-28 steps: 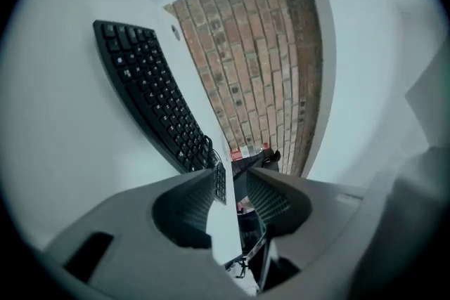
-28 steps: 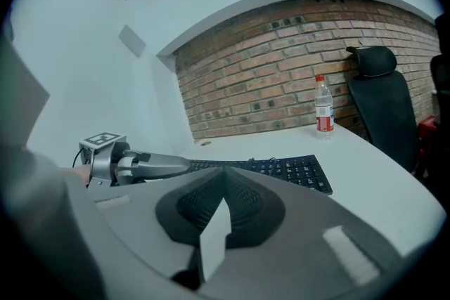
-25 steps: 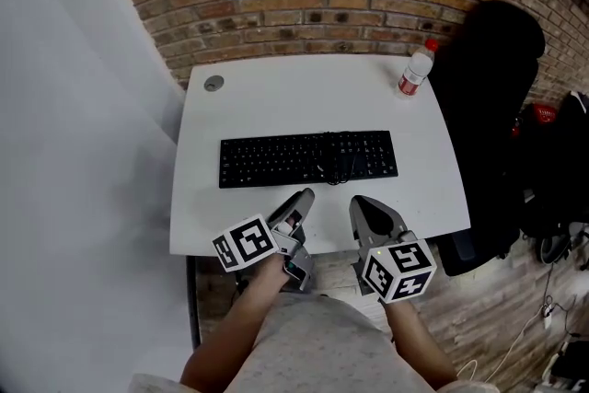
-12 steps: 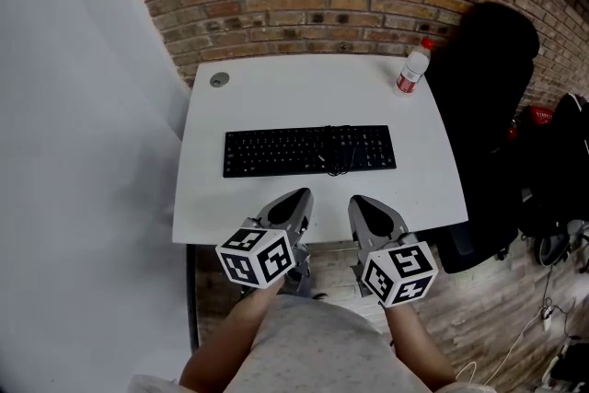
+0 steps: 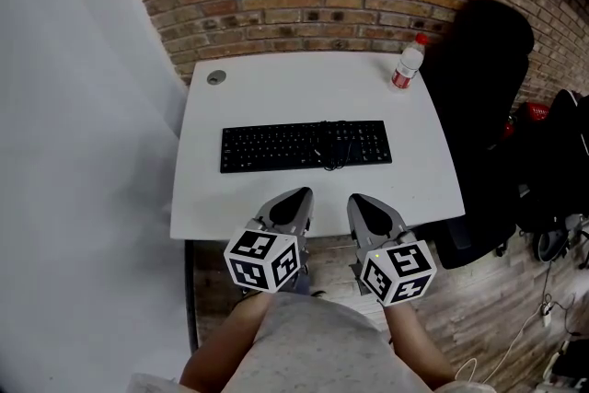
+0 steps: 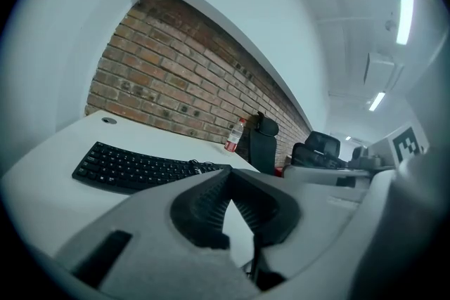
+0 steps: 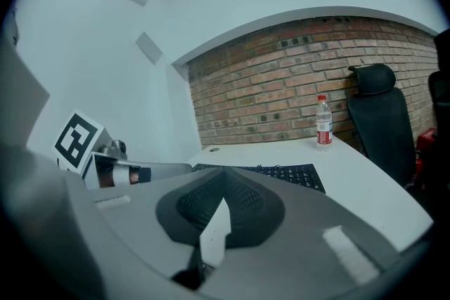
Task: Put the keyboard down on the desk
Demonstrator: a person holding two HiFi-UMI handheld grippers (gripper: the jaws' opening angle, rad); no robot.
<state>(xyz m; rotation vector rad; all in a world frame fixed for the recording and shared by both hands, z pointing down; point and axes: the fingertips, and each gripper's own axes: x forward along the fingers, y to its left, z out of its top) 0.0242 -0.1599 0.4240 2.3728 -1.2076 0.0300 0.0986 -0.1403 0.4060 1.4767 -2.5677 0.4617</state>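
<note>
On the white table (image 5: 276, 87), the black keyboard (image 5: 306, 145) lay flat across the middle, its long side parallel to the front edge, with nothing holding it. A dark cable (image 5: 336, 150) sat bunched on the keys, right of centre. A bottle (image 5: 406, 64) with a red cap stood upright near the back right corner, well apart from the keyboard.

My left hand-held gripper (image 5: 294, 197) and right hand-held gripper (image 5: 362, 202) hovered side by side over the table's front edge, near the keyboard but not touching it. Both were clenched, jaw tips together, with nothing between them.

I judged the placing done, so the risks lay in any move I made next. Dropping either hand-held gripper could knock it against the table's front edge. Pushing forward with jaws clenched could shove the keyboard toward the back and skew it. If I reached over the keys, a jaw tip might catch the loose cable and drag the keyboard along as I pulled away. A hard enough shove to the right could also send it toward the bottle and tip that over.
</note>
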